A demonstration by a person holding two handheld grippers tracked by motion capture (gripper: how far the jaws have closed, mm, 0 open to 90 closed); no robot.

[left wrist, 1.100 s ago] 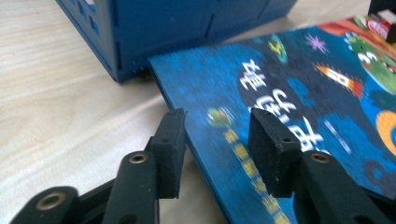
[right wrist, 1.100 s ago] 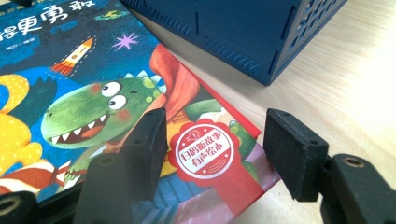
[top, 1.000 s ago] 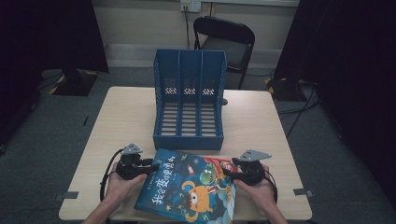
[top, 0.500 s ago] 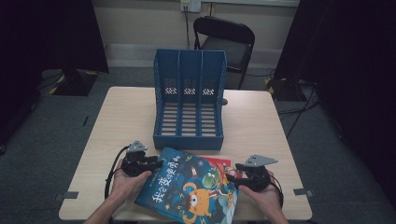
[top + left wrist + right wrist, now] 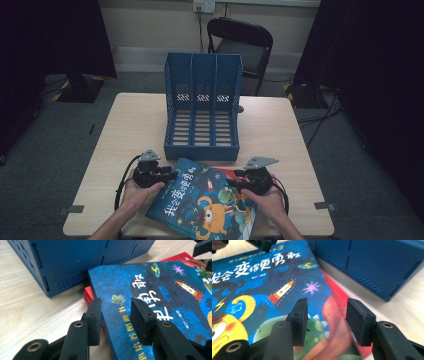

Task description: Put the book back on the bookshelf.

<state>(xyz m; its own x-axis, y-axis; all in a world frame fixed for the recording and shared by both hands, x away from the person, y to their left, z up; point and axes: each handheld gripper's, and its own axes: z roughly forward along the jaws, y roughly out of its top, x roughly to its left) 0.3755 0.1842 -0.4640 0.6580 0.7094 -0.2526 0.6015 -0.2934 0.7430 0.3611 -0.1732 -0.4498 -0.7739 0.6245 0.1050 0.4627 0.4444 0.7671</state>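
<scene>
A blue picture book (image 5: 200,202) lies askew on a red book (image 5: 231,173) at the table's front, before a blue three-slot file rack (image 5: 202,147). My left gripper (image 5: 170,176) is at the blue book's left edge. In the left gripper view its jaws (image 5: 116,312) have just been opening a little and straddle the blue book's (image 5: 155,285) edge, apart from it. My right gripper (image 5: 233,184) reaches over the right edge. Its jaws (image 5: 327,315) have just been closing, with the blue book's (image 5: 262,272) edge and the red book (image 5: 337,297) between them, not pressed.
The rack (image 5: 75,262) stands close behind both books, its front wall (image 5: 374,262) near the red book's corner. A black folding chair (image 5: 240,47) stands beyond the table (image 5: 135,125). Both forearms come in from the table's front edge.
The right gripper has slid left onto the book's right edge and its jaws have narrowed. The left gripper has edged slightly right, up to the book's left edge.
</scene>
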